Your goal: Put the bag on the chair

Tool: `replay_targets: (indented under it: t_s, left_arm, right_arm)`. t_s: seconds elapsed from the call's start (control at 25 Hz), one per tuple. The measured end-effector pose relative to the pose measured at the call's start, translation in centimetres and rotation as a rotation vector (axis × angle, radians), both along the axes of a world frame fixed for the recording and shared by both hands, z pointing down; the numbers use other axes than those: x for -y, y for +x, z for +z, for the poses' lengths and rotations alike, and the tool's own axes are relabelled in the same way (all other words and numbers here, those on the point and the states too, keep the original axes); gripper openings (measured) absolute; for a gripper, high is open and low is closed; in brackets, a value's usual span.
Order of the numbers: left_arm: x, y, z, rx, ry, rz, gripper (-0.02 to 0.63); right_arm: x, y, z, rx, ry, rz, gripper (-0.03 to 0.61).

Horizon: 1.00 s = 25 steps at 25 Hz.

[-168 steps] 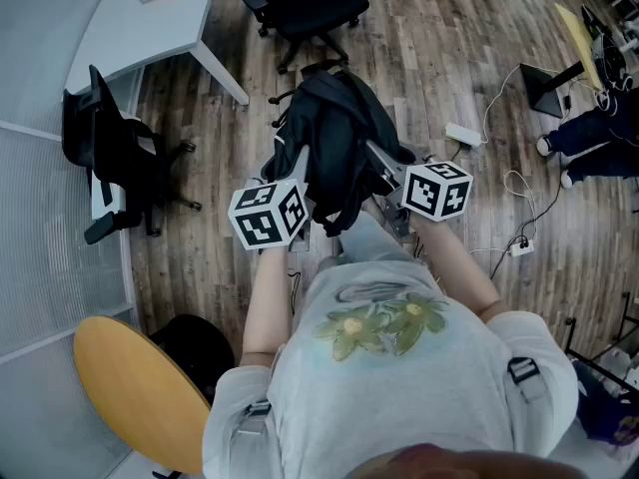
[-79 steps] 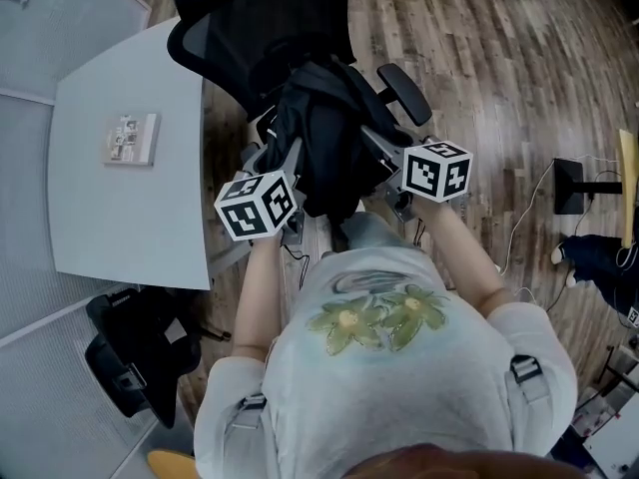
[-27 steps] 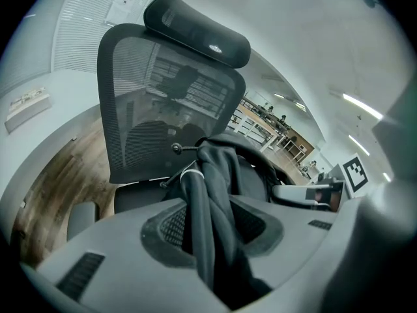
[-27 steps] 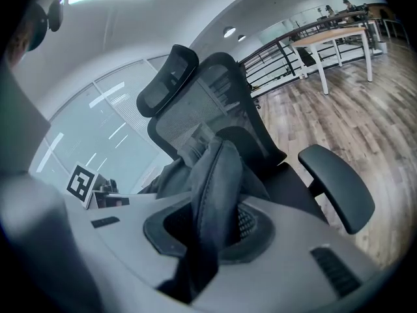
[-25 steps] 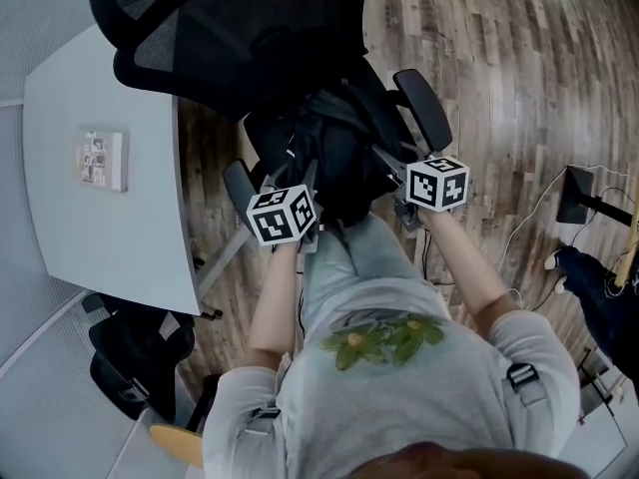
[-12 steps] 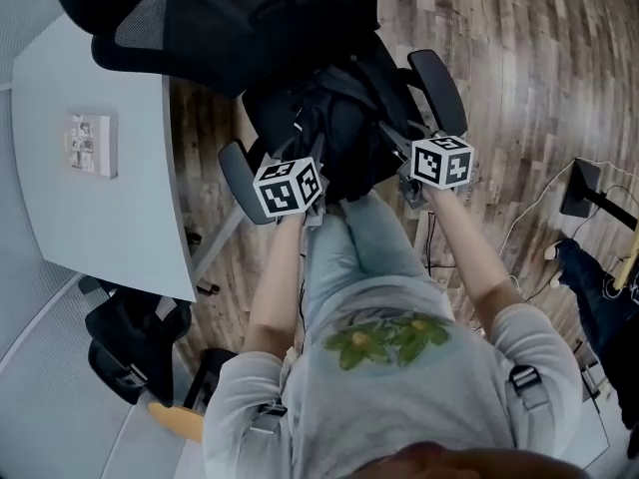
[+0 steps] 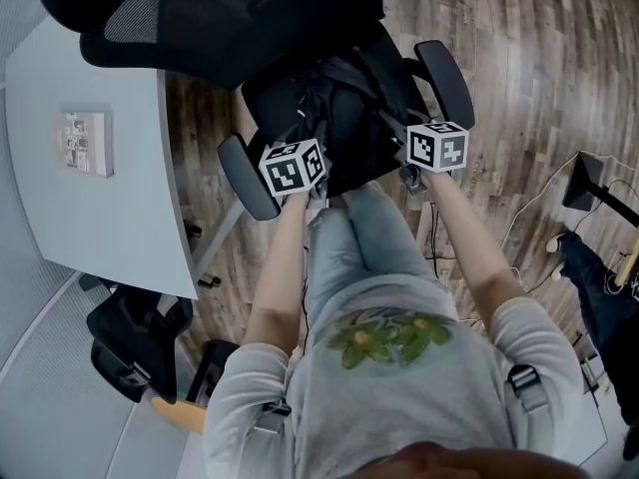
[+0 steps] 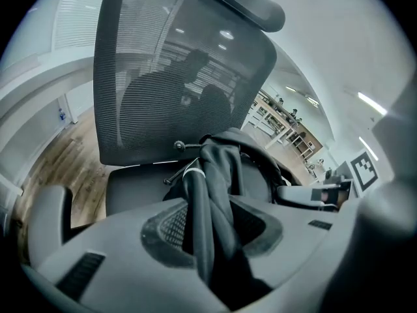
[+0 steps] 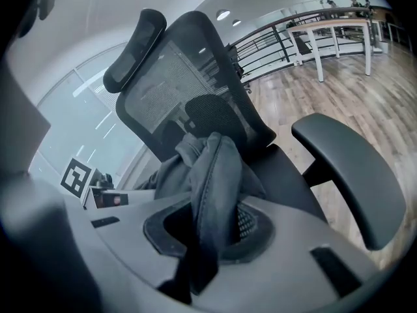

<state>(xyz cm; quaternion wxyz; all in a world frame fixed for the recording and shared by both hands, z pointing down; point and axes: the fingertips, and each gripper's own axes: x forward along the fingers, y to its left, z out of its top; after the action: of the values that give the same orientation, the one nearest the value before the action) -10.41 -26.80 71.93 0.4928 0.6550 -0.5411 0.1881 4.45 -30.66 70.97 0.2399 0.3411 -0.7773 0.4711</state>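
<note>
While the armrests hem it in on either side, the bag hangs at the chair seat; bench at left; left gripper and right gripper jaws each clamped on a bag strap; both lower than a second ago.

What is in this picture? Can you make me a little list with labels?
bag: black bag held over the chair's seat; whether it rests there cannot be told
chair: black office chair with a mesh back and armrests
left hand: left tongs shut on a strap of the bag
right hand: right tongs shut on a fold of the bag
table: white table beside the chair
floor: wooden floor
</note>
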Motion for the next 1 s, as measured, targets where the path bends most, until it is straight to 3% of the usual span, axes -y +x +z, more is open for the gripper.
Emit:
replay_targets:
  t_s: [0.36,0.48,0.6,0.72,0.92,1.0]
  left_arm:
    - [0.0,0.0,3.9,-0.022,-0.068,-0.036,0.143]
    - [-1.2,0.2,6.9,-0.038,-0.162,-0.07,0.147]
    - [-3.0,-0.1,10.1,0.027,-0.246,-0.072,0.156]
    - [-3.5,-0.4,11.2,0.071,-0.231,-0.054,0.166]
    - [-4.0,-0.7,11.9,0.016,-0.243,-0.078,0.2]
    - [-4.6,-1.3,12.3,0.015,-0.254,-0.104,0.26]
  right_arm:
    - [-0.2,0.3,3.7,-0.108,-0.013,-0.007,0.074]
    - [-0.8,0.8,6.1,-0.174,-0.036,-0.029,0.074]
    - [-2.1,1.2,9.3,-0.226,-0.061,-0.089,0.077]
    - [-2.6,1.7,10.6,-0.226,-0.064,-0.098,0.078]
    - [-2.7,2.4,11.4,-0.264,-0.076,-0.119,0.094]
    - [-2.8,2.5,11.7,-0.27,-0.074,-0.132,0.095]
